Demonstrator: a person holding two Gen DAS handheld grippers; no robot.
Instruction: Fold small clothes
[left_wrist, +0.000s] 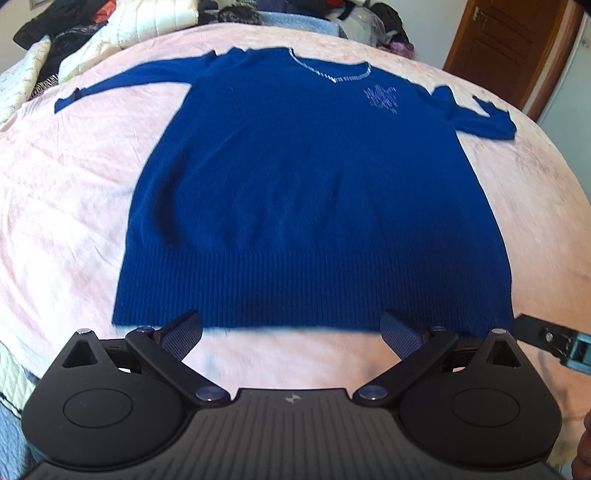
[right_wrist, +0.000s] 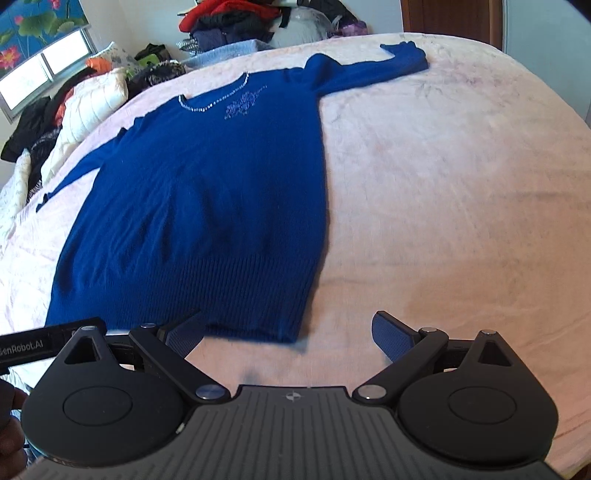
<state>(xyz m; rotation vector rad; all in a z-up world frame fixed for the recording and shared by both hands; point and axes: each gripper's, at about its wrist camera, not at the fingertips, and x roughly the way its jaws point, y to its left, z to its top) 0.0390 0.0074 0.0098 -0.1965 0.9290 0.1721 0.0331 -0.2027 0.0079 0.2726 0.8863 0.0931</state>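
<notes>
Nearest the left wrist lens, the left gripper (left_wrist: 291, 334) has its jaws spread wide with nothing between them; both blue-padded fingertips (left_wrist: 183, 332) hover just at the ribbed hem of the blue sweater (left_wrist: 306, 192), and whether they touch the knit cannot be told. At 3 o'clock in that view a black and teal part of the right gripper (left_wrist: 554, 339) pokes in beside the hem's corner.

From the right wrist view the right gripper (right_wrist: 288, 334) is likewise wide open and empty. Its fingertip at 9 o'clock sits by the sweater's near corner, while the one toward 3 o'clock hangs over bare pink bedspread (right_wrist: 443, 184). The left gripper's black body (right_wrist: 44, 341) shows at 9 o'clock.

No containers appear. The sweater lies flat, front up, on the bedspread, neckline toward 12 o'clock, with a sparkly trim along the collar (left_wrist: 332, 75) and a glittery motif (left_wrist: 382, 98) on the chest. Both sleeves stretch outward toward 10 and 2 o'clock. A pile of clothes (right_wrist: 229, 18) sits beyond the bed at 12 o'clock, a wooden door (left_wrist: 498, 48) at 1 o'clock.
</notes>
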